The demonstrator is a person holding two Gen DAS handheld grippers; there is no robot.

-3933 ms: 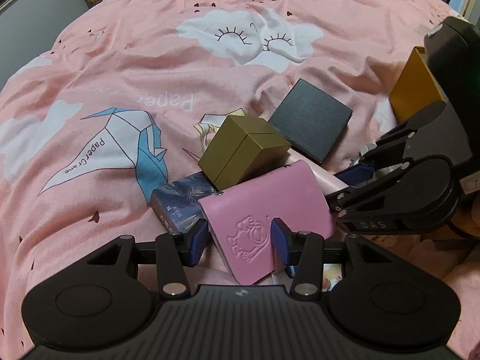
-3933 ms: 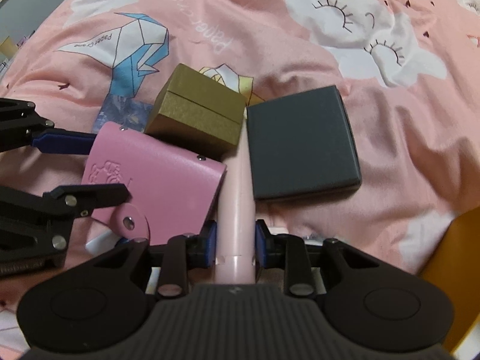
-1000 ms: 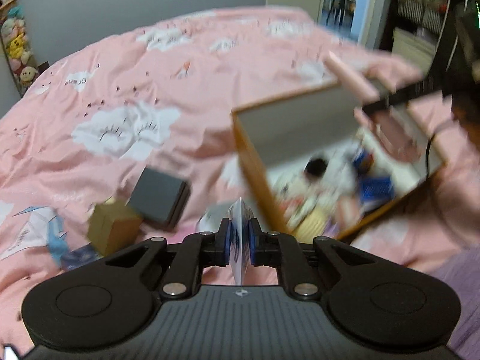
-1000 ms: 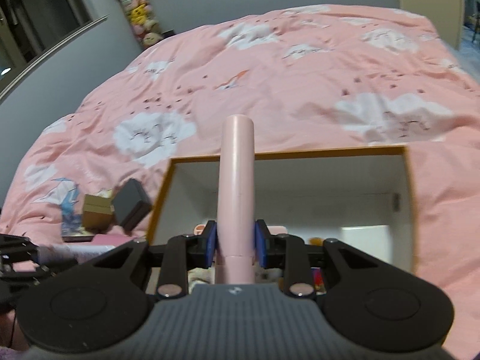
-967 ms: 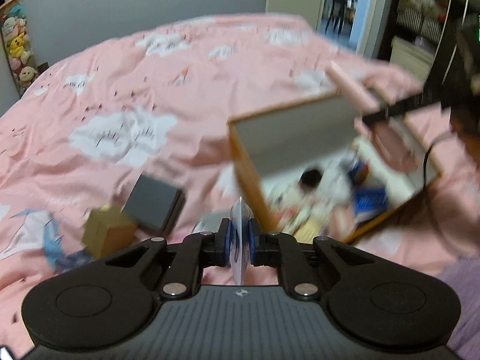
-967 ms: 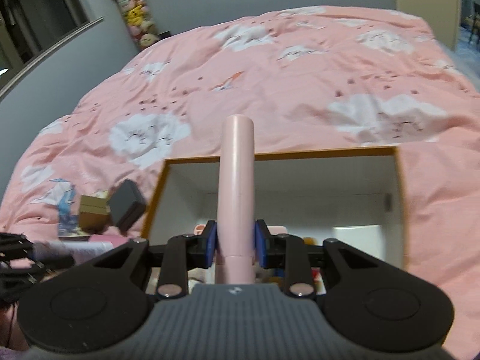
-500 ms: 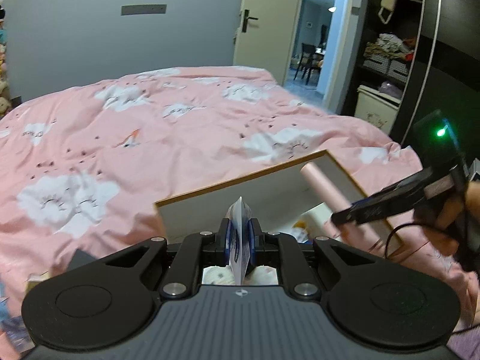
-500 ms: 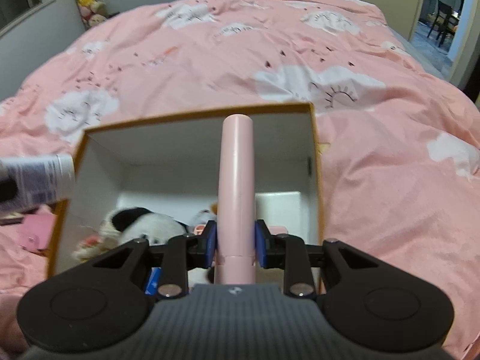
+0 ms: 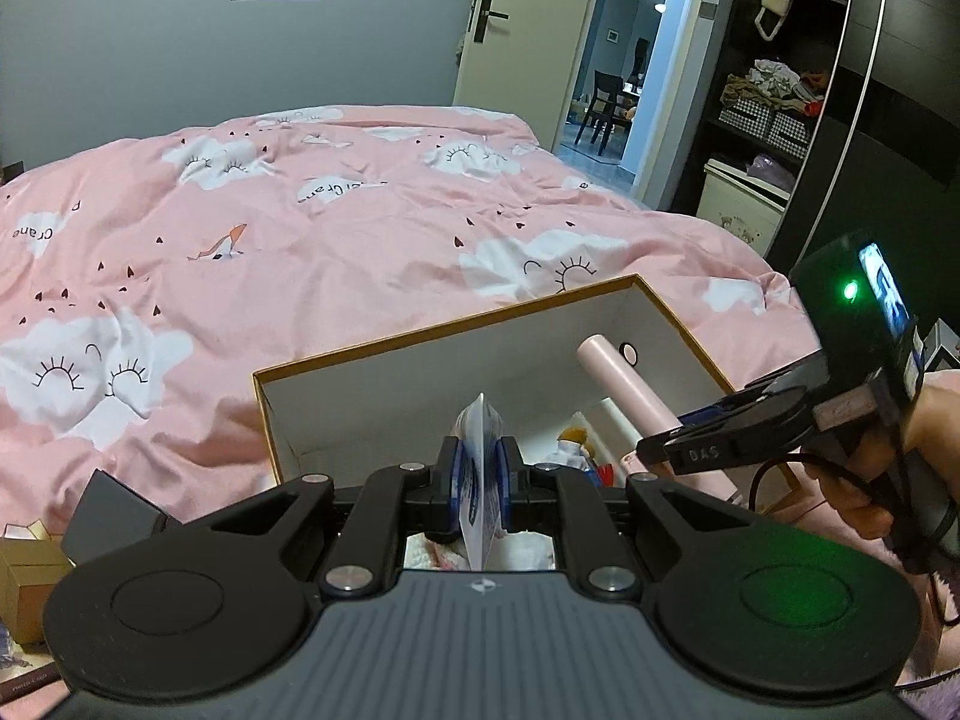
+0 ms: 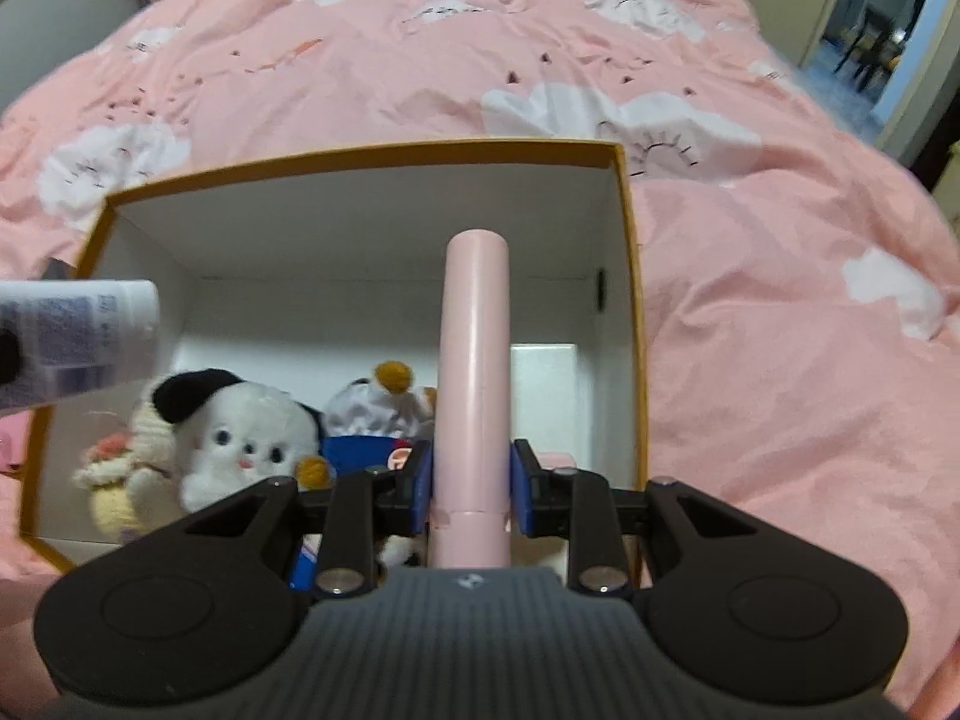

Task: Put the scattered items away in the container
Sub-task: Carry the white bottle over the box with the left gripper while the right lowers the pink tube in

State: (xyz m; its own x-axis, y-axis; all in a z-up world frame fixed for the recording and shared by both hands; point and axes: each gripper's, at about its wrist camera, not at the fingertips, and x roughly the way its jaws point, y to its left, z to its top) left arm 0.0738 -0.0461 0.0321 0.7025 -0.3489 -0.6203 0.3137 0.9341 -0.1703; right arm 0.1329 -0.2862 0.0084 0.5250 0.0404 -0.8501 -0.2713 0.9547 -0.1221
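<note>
An orange-rimmed cardboard box (image 9: 420,333) (image 10: 372,155) with white inner walls lies on the pink bedspread. My left gripper (image 9: 477,483) is shut on a thin white-and-blue packet (image 9: 477,462), held edge-on above the box's near wall. The same packet (image 10: 78,336) pokes in over the box's left wall in the right wrist view. My right gripper (image 10: 472,483) (image 9: 672,441) is shut on a long pink tube (image 10: 474,360) (image 9: 624,393), which slants down over the box's inside. A hand (image 9: 864,480) holds that gripper.
Inside the box lie a white plush with a black ear (image 10: 240,426), a crochet toy (image 10: 114,480), another small plush (image 10: 384,396) and a white carton (image 10: 543,396). A dark grey box (image 9: 114,510) and a gold box (image 9: 24,576) lie on the bed left of it.
Both grippers have come over the box, each keeping its hold. The left view swung from the scattered boxes to the box; the right gripper tipped down, bringing the tube lower.
</note>
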